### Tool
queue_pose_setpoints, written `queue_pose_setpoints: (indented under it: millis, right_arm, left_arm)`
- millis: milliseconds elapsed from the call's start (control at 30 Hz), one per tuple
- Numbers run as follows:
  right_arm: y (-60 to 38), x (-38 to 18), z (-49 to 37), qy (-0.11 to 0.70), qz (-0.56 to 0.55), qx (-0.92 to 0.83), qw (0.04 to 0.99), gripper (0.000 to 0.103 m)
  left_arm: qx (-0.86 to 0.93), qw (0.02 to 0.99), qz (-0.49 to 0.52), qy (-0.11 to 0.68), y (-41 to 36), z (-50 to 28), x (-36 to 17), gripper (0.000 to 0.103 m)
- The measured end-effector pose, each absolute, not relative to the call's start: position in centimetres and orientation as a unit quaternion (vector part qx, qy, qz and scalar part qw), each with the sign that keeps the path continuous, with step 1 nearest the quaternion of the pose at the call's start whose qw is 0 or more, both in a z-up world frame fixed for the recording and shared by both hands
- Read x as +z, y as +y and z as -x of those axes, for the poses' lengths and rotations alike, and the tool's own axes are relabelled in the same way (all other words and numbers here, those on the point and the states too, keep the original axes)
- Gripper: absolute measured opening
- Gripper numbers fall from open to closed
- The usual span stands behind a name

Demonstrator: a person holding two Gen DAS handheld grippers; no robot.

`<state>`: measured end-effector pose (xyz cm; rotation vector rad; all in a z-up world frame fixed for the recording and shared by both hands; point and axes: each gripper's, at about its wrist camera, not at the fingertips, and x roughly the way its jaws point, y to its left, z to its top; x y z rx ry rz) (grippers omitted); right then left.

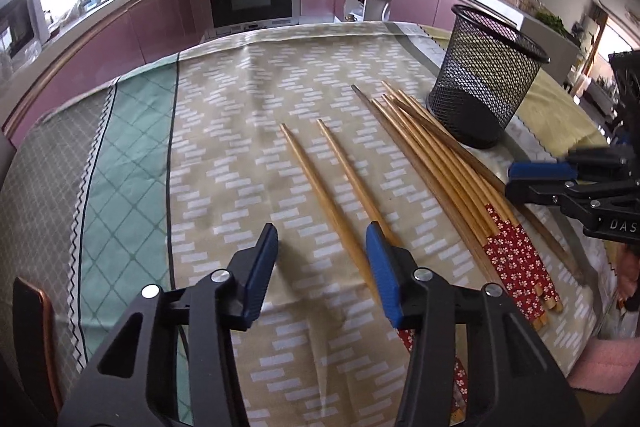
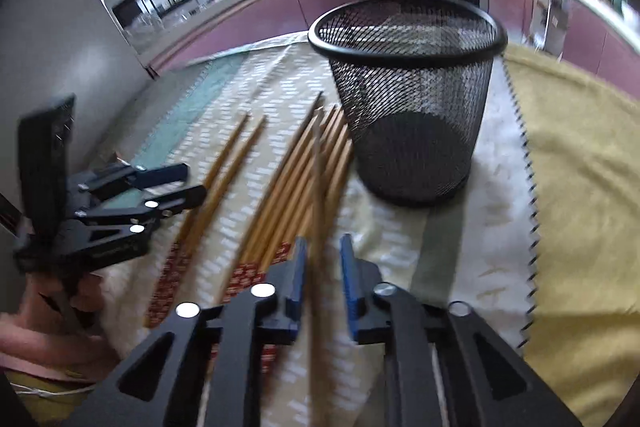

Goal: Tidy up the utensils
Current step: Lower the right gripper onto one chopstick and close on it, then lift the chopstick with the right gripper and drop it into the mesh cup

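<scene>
Now, my left gripper (image 1: 322, 259): fingers spread wide, holding nothing, low over the tablecloth (image 1: 224, 131); the right pad (image 1: 382, 267) sits over one of the two loose chopsticks (image 1: 320, 183).
My right gripper (image 2: 323, 281): fingers partly open, a dark wooden chopstick (image 2: 318, 211) running up between the blue pads (image 2: 298, 279); blur hides whether the pads touch it.
Chopstick bundle (image 1: 436, 163): lying flat on the cloth, red flowered ends toward me, tips near the holder's base.
Mesh holder (image 1: 486, 79): black, upright, just beyond the bundle; nothing visible inside it.
Two loose chopsticks: flat, side by side, apart from the bundle on its left.
</scene>
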<state>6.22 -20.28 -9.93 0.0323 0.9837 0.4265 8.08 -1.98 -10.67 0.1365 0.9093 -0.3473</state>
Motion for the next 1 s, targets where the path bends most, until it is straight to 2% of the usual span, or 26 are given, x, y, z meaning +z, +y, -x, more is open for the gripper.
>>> queue_pose_setpoints:
  millis: [167, 233, 300, 333, 733, 1000]
  right_arm:
    - [-19.9, -10.1, -6.7, 0.472, 0.003, 0.213, 0.855, 0.023]
    - [-20.0, -10.2, -7.0, 0.475, -0.007, 0.222, 0.851, 0.018]
    - [-20.2, -10.2, -7.1, 0.476, -0.009, 0.227, 0.850, 0.007]
    - [-20.4, -10.2, -7.1, 0.475, -0.012, 0.227, 0.850, 0.007]
    - [-22.4, -6.4, -4.7, 0.416, -0.046, 0.272, 0.867, 0.006]
    - [-25.4, -1.1, -4.0, 0.332, -0.082, 0.282, 0.897, 0.006]
  left_arm:
    - [-0.169, 0.878, -0.087, 0.439, -2.7, -8.8, -10.8, 0.038]
    - [-0.172, 0.877, -0.089, 0.440, -2.9, -9.1, -10.6, 0.028]
    - [-0.174, 0.876, -0.090, 0.440, -3.1, -9.5, -10.6, 0.018]
    - [-0.175, 0.876, -0.090, 0.440, -3.1, -9.6, -10.6, 0.015]
    - [-0.157, 0.879, -0.060, 0.447, -2.6, -9.2, -10.2, 0.008]
    - [-0.204, 0.890, -0.009, 0.408, -0.4, -7.5, -6.1, 0.008]
